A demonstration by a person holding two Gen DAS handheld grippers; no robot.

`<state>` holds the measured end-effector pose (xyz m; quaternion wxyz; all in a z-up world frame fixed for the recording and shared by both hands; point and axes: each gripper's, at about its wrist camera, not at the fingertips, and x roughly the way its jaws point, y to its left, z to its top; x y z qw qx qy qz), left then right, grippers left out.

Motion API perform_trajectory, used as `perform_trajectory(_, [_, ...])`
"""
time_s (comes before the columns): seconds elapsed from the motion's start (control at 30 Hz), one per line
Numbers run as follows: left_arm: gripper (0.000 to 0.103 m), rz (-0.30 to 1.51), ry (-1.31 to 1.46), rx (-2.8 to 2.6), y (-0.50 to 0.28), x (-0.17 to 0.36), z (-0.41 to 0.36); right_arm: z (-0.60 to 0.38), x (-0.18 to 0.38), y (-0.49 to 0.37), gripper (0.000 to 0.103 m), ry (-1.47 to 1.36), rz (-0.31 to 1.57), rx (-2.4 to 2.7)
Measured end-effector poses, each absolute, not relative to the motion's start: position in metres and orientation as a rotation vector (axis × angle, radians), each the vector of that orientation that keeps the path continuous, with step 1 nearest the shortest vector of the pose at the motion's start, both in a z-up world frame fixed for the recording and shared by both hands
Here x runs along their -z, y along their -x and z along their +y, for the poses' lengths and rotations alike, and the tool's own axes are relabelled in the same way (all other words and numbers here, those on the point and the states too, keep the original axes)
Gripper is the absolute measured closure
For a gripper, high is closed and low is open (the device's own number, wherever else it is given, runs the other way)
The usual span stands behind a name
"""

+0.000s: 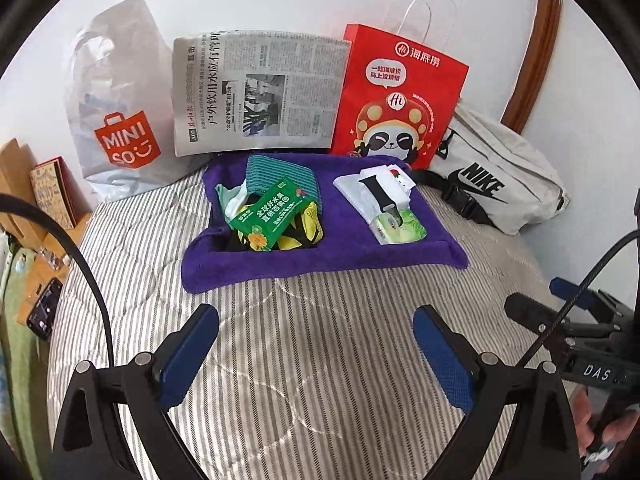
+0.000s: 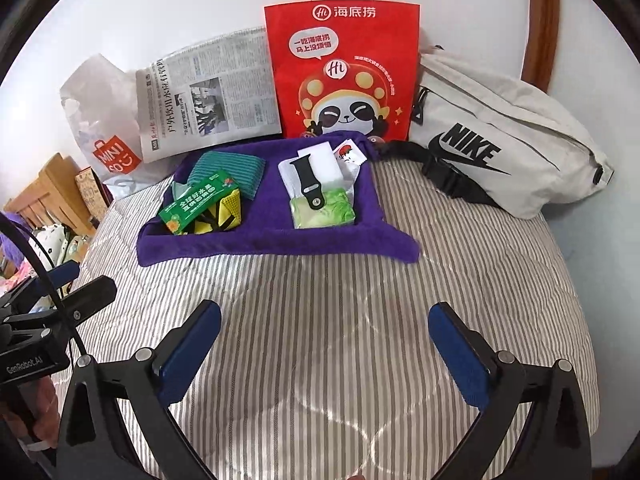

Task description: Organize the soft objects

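Observation:
A purple fabric organizer (image 1: 320,258) (image 2: 276,246) with two compartments lies on the striped bed. Its left compartment holds a teal striped cloth (image 1: 280,172) (image 2: 228,168), a green packet (image 1: 272,212) (image 2: 192,204) and a yellow-black fabric piece (image 2: 228,210). Its right compartment holds a black watch strap (image 1: 380,196) (image 2: 308,184), white cloth (image 2: 324,156) and a green tissue pack (image 1: 404,230) (image 2: 328,212). My left gripper (image 1: 316,324) and right gripper (image 2: 326,320) are both open and empty, above the bedspread in front of the organizer.
Along the wall stand a white MINISO bag (image 1: 120,120) (image 2: 108,136), a folded newspaper (image 1: 256,88) (image 2: 208,96), a red paper bag (image 1: 400,96) (image 2: 344,68) and a grey Nike waist bag (image 1: 496,184) (image 2: 500,136). A phone (image 1: 44,308) lies left of the bed.

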<state>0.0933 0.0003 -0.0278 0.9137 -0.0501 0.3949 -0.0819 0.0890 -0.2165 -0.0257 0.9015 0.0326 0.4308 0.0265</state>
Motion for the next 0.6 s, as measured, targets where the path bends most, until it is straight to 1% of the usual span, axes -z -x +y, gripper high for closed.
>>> perform_trajectory(0.6, [0.005,0.809,0.097,0.173,-0.081,0.025,-0.009,-0.22,0.027,-0.082,0.001,-0.11,0.872,-0.066])
